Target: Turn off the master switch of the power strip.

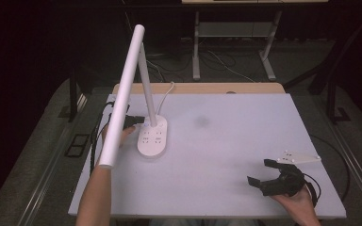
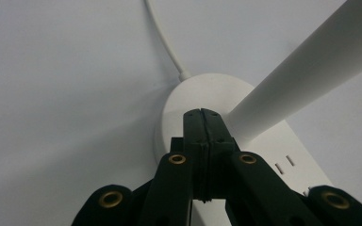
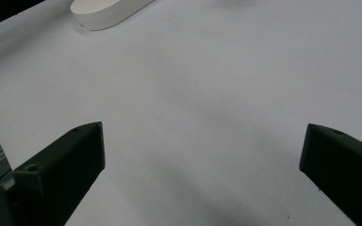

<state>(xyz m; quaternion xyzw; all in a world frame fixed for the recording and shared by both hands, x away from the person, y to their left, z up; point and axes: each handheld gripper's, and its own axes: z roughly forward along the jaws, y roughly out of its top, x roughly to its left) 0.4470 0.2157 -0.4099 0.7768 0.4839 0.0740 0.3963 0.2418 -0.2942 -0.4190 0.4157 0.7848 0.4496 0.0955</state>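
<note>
Lamp base (image 1: pixel 152 137) sits on left half of desk (image 1: pixel 226 141), well inside front edge, closer to left edge; stem leans back, long white head (image 1: pixel 122 94) overhangs toward left-front. White cord (image 1: pixel 167 92) runs off base to back edge. Left gripper (image 1: pixel 131 123) w/ jaws pressed together, nothing between, tips right at base by stem foot. Right gripper (image 1: pixel 271 173) near front-right corner, jaws spread wide, empty. Middle & right of desk: open white surface betw. base and right gripper.
</note>
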